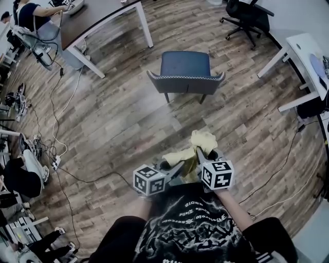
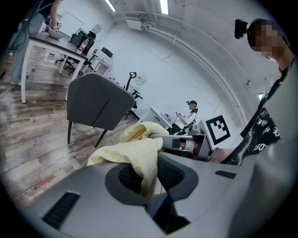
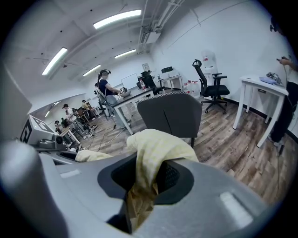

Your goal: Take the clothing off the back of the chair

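Yellow garment [image 1: 199,141] is off the chair [image 1: 185,69], bunched low in front of the wearer, well apart from the seat; chair sits at 12 o'clock from the grippers, back toward us, on the wood floor [image 1: 118,118].

Left gripper [image 1: 179,166] at about 7 o'clock of the cloth, marker cube toward the body; in the left gripper view the left gripper [image 2: 150,175] has its jaws clenched on a fold of the yellow garment [image 2: 132,155]; cloth drapes out over the top at 11 o'clock; chair [image 2: 95,104] behind it at 10 o'clock.

Right gripper [image 1: 203,154] at about 5 o'clock of the cloth, just beside the left one; in the right gripper view the right gripper [image 3: 148,180] is likewise clamped on the yellow garment [image 3: 156,148]; fabric pinched between the pads and humped up above them; chair [image 3: 170,114] straight ahead at 12 o'clock.

Cloth spans between both grippers, each grasping one part.

Around: desk [image 1: 103,15] at 11 o'clock; black office chair [image 1: 249,15] at 1 o'clock; white table [image 1: 303,51] at 2 o'clock; cables [image 1: 56,102] at 9 o'clock; wearer's black printed shirt [image 1: 190,226] at 6 o'clock.
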{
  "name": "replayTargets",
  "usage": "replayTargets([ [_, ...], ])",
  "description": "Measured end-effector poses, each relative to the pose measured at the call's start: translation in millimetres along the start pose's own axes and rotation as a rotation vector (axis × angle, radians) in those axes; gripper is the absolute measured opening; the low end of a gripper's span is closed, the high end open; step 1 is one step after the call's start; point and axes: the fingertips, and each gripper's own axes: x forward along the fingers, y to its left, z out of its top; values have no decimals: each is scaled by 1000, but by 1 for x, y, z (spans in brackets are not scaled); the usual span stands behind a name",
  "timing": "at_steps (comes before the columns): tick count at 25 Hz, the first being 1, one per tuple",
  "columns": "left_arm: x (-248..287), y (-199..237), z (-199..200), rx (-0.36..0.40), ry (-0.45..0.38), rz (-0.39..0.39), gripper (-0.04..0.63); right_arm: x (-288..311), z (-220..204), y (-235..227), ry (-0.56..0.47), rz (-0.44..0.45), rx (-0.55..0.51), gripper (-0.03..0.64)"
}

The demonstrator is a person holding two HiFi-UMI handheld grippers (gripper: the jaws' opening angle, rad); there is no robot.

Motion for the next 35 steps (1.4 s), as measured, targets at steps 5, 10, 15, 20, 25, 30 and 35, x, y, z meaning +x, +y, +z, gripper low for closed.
replayTargets([
  [5, 5, -2, 5, 28, 4, -1, 65, -2, 4, -5, -14, -2, 10, 80],
  [10, 4, 3, 22, 43, -47, 16, 66, -2, 16, -10, -49, -4, 13, 80],
  [15, 3, 7, 36, 51, -87, 28, 66, -3, 26, -12, -71, -14, 2, 78],
  [20, 7, 6, 39, 76, -83, 38, 66, -6, 27, -17, -73, -22, -4, 78],
  [25, 12, 5, 40, 88, -76, 40, 66, -6, 26, -19, -69, -24, -10, 78],
  [30, 13, 4, 42, 95, -75, 43, 66, -7, 28, -19, -69, -26, -21, 77],
  [35, 15, 4, 41, 105, -74, 53, 66, -9, 25, -20, -70, -31, -34, 75],
])
